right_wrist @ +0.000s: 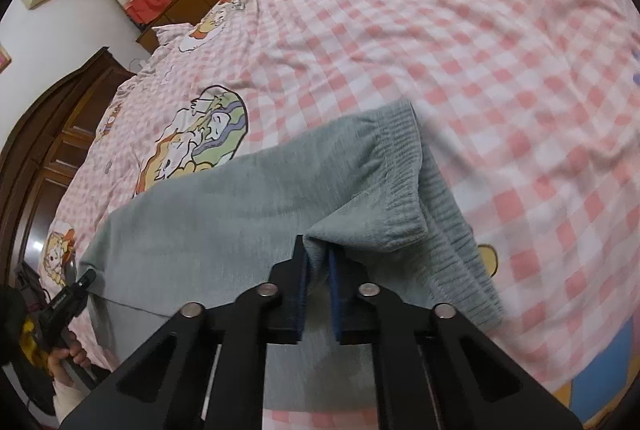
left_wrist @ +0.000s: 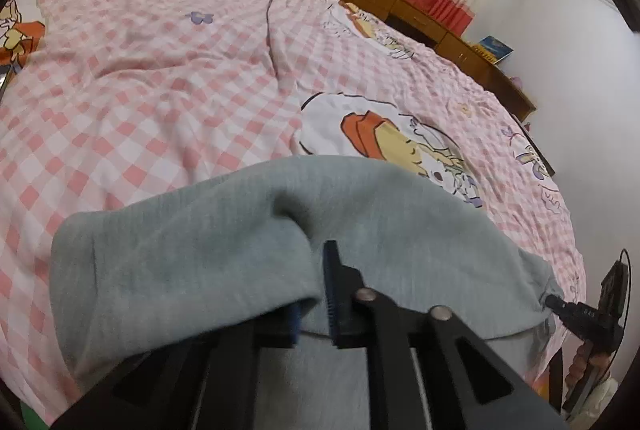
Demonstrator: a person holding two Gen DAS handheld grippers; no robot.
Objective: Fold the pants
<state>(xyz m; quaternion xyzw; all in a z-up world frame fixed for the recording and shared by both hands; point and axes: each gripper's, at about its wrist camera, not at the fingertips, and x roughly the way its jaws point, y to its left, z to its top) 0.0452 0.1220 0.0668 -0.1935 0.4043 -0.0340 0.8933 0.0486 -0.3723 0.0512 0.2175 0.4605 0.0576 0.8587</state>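
Note:
Grey-green knit pants [left_wrist: 192,254] lie across the near part of a bed, lifted at both ends. My left gripper [left_wrist: 314,290] is shut on a fold of the pants, the cloth draped over its left finger. My right gripper [right_wrist: 318,270] is shut on the pants [right_wrist: 224,206] beside the ribbed waistband [right_wrist: 404,170], which hangs over to the right. The right gripper also shows at the far right of the left wrist view [left_wrist: 554,300], and the left gripper at the far left of the right wrist view [right_wrist: 86,278], each at an end of the pants.
The bed is covered by a pink-and-white checked sheet [left_wrist: 160,70] with cartoon prints. Low wooden cabinets [left_wrist: 400,2] with red and white curtains run behind it. A dark wooden wardrobe [right_wrist: 44,134] stands at the side, and a white wall [left_wrist: 580,78] to the right.

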